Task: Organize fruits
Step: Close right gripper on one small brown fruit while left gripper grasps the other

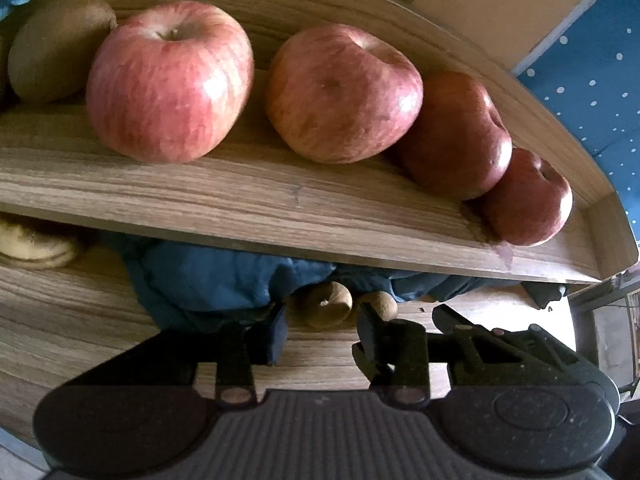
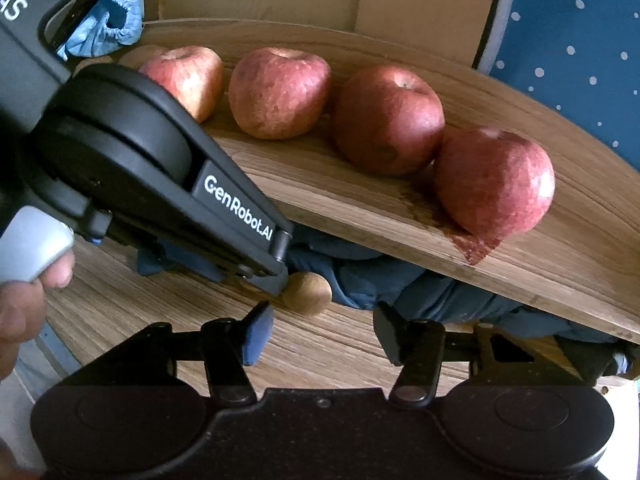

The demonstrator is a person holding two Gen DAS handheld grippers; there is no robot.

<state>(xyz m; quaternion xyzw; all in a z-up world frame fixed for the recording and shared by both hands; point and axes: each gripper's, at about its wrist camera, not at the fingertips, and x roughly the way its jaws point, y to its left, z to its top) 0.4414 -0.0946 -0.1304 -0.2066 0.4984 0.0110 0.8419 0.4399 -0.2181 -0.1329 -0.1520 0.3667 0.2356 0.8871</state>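
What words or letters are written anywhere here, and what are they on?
"GenRobot.AI" in white letters on the black arm of the left gripper, seen from the right wrist camera.
"AS" in white at the top left edge of that view, on a dark grey housing; it is cut off, so the whole word cannot be read.
The left wrist view shows no writing, and the apples and wooden shelf carry no labels.

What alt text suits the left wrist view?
Four red apples sit in a row on a raised wooden shelf, a kiwi at the row's left end. Below, the open left tongs point at two small brown fruits beside blue cloth.
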